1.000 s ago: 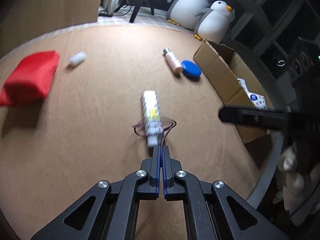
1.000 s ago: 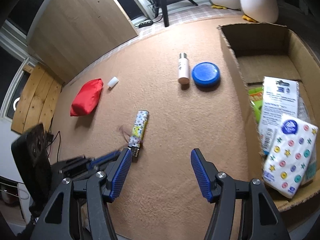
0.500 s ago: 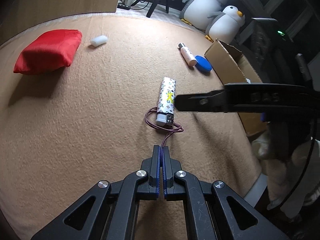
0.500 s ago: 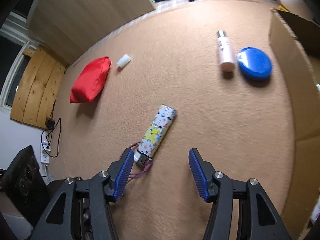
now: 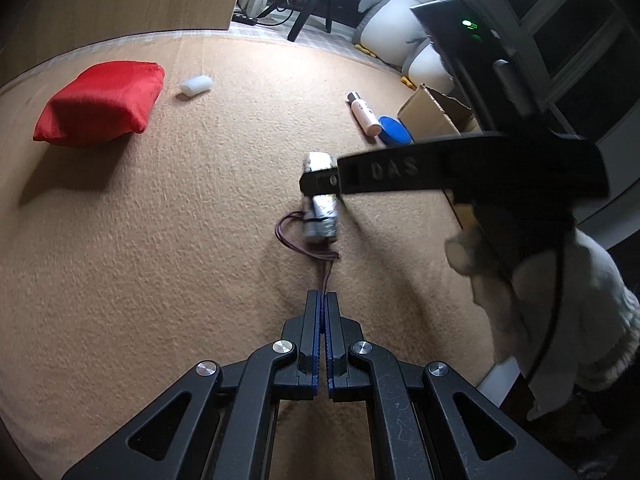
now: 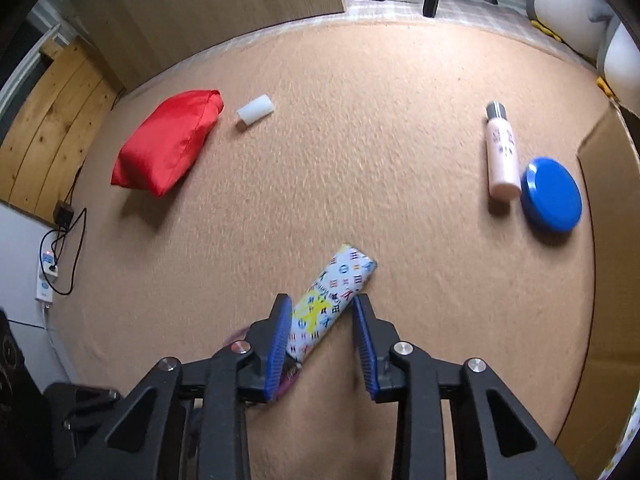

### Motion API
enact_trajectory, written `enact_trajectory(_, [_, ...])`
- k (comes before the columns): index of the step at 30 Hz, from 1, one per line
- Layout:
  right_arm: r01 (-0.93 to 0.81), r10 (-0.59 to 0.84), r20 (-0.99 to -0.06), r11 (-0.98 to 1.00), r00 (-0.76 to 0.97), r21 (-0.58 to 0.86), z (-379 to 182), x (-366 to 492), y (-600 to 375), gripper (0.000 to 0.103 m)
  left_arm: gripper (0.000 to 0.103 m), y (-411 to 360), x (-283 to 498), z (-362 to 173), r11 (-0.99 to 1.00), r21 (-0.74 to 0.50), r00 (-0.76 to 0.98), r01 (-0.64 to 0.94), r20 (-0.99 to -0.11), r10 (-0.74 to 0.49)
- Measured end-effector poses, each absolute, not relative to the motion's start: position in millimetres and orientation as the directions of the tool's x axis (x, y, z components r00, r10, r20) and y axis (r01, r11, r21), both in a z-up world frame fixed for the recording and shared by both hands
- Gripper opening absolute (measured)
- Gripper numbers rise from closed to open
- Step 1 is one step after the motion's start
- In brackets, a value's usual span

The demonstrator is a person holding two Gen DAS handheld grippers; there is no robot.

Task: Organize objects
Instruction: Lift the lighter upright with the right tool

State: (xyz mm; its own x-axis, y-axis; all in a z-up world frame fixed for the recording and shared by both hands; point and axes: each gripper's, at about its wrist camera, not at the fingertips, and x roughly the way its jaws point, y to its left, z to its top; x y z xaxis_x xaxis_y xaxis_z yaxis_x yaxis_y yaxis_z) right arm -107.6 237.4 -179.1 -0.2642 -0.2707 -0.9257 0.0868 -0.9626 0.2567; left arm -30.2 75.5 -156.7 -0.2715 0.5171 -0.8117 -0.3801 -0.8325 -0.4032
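Since a second ago my right tongs [image 6: 322, 304] have swung away from the cardboard box [image 6: 608, 280] and come down over the patterned case [image 6: 340, 292], and their jaws have drawn in from wide apart. They are closing now, with the case lying slantwise between the blue pads [image 6: 280, 340]; the left pad looks to be against the case's edge, the right pad close to its other side, and I cannot tell whether either one is pressing yet. My left tongs [image 5: 323, 300] have barely shifted. Their jaws are pressed fully together, and the purple cord [image 5: 320, 258] that trails from the case's near end runs right up to their tips; I cannot tell whether it is pinched between them.

In the left wrist view the case [image 5: 320, 216] lies on the tan carpet [image 5: 160, 260] just ahead of my left tongs, with the black finger of the right tongs [image 5: 320, 182] crossing over its middle. A loop of the cord curls out to one side of it.

Farther out, a pink bottle [image 6: 500, 152] with a silver cap lies touching a round blue lid [image 6: 550, 194], both just beside the box wall. Well apart on the other side, a red pouch [image 6: 168, 146] rests on the carpet with a small white cylinder [image 6: 255, 110] near its corner. Plush penguins [image 5: 400, 28] sit beyond the carpet's far edge.
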Motion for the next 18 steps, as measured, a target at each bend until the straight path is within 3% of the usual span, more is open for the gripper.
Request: enact_trajectory(18, [0.13,-0.18,-0.936,-0.981,-0.304,0.146,-178.9,-126.9,241.1,0.023,0.001,48.2,-48.1,-159.2,-0.858,-0.421,-0.311,-0.293,-0.807,0.502])
